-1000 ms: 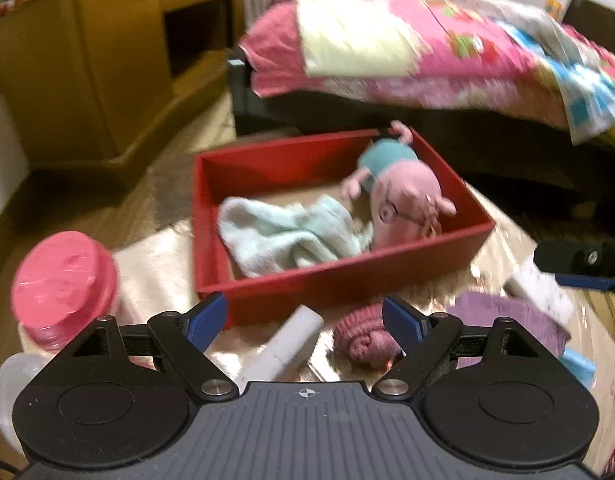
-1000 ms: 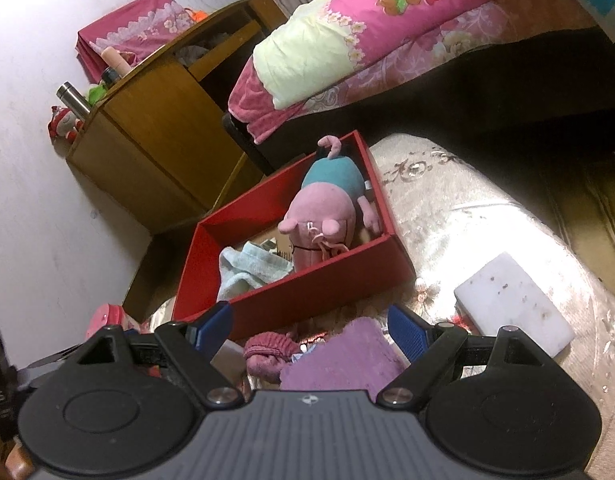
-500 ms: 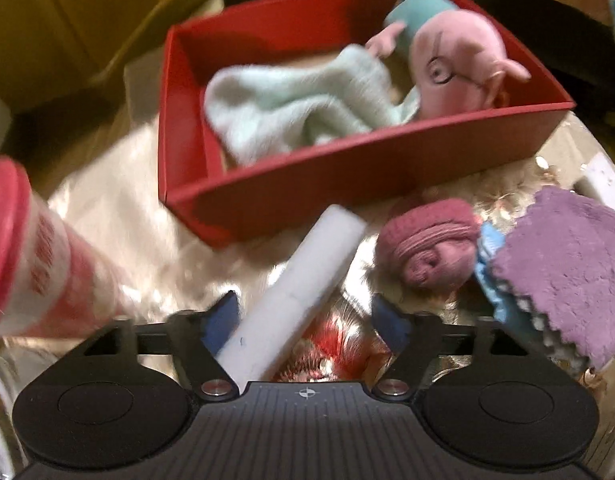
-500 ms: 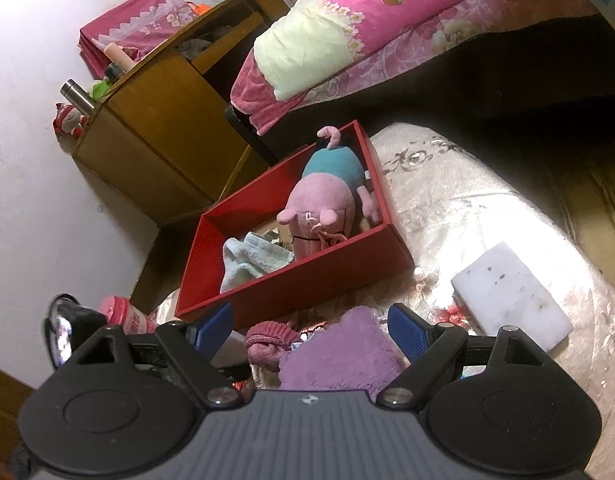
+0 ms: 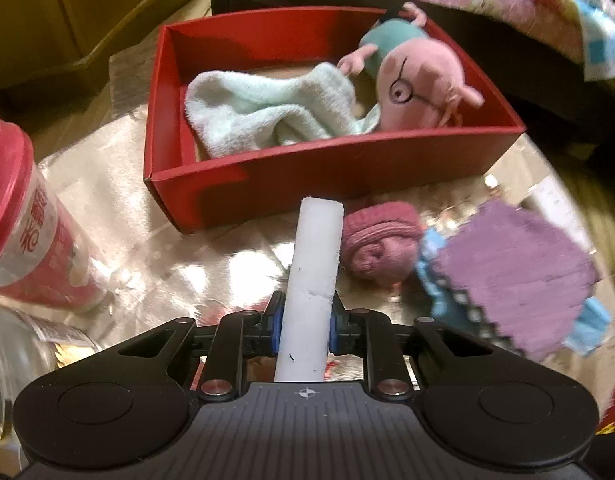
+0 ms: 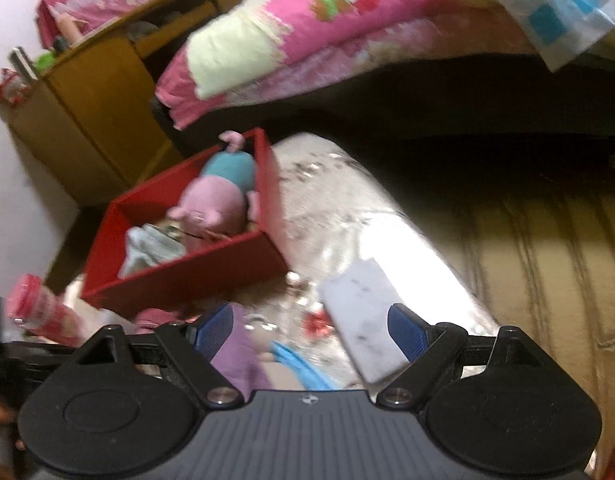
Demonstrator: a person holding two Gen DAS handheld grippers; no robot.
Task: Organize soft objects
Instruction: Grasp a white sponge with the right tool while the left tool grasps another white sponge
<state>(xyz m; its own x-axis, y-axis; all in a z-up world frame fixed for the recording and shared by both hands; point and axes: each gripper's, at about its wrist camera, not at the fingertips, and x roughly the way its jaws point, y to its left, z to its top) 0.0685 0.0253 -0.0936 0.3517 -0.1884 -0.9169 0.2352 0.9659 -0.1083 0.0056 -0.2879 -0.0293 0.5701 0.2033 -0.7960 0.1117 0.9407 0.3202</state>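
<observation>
My left gripper (image 5: 302, 330) is shut on a white foam block (image 5: 313, 276) that points toward the red box (image 5: 307, 176). The box holds a pale green towel (image 5: 267, 108) and a pink pig plush (image 5: 419, 80). A pink knitted ball (image 5: 377, 240), a purple cloth (image 5: 515, 276) and a blue cloth (image 5: 435, 276) under it lie right of the block. My right gripper (image 6: 311, 330) is open above the purple cloth (image 6: 239, 352), the blue cloth (image 6: 303, 368) and a flat white sponge (image 6: 363, 320). The red box (image 6: 187, 272) is to its left.
A pink-lidded jar (image 5: 23, 224) and a glass jar (image 5: 23, 360) stand at the left on the shiny table cover (image 5: 107, 184). A bed with a pink quilt (image 6: 347, 28) and a wooden cabinet (image 6: 95, 96) lie behind. The table edge (image 6: 447, 264) drops off to the right.
My left gripper closed on the white foam block and straightened it toward the box. My right gripper swung to the right, so the white sponge now sits between its fingers.
</observation>
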